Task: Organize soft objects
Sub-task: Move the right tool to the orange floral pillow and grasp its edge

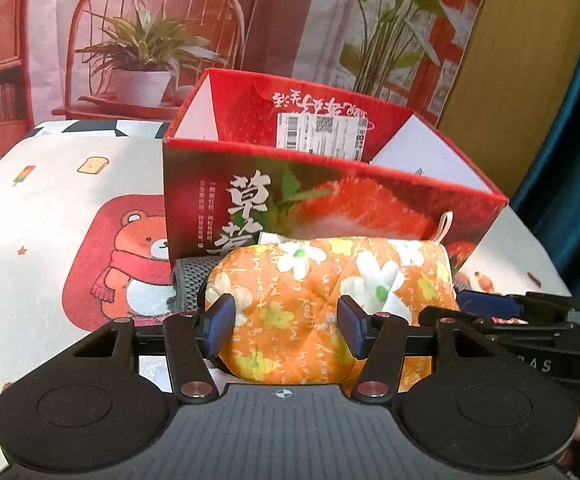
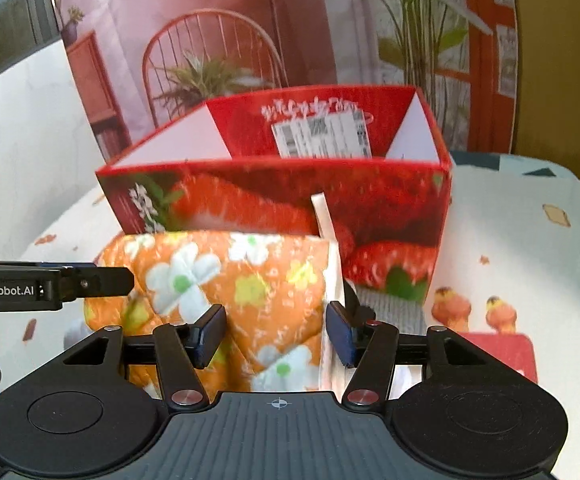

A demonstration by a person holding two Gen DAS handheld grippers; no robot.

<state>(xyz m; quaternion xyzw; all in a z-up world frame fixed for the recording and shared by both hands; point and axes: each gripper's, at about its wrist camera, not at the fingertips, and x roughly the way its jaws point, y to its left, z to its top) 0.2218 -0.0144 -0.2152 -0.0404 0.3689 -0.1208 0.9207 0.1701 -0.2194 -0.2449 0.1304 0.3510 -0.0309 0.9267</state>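
- Table with cartoon-print cloth (image 1: 29, 208) carries everything; printed backdrop behind its far edge.
- Red strawberry box (image 1: 330, 204) — open top, shipping label on the inner far wall — stands toward the far edge of the table. Likely the destination for the soft things.
- Orange flowered cushion (image 1: 314, 300) lies on the cloth at the foot of the box's near wall, apparently touching it, white loop at its right end. A grey knitted piece (image 1: 189, 276) pokes out from under its left end.
- Left gripper (image 1: 285, 326): jaws about half open, straddling the cushion's left part; pads not visibly pressing.
- Right gripper (image 2: 275, 330): jaws about half open around the cushion's right end, its right pad close by the white edge strip; no squeeze seen here either.
- Judgement: step in hand is a two-handed pickup of the cushion. Do it well by closing both pairs evenly, biting deep enough that the padding doesn't slip out.
- Lift both ends level — the near wall is tall, so clear its rim before moving over the box.
- Risk: snagging the grey knit, or nudging the light box backward.
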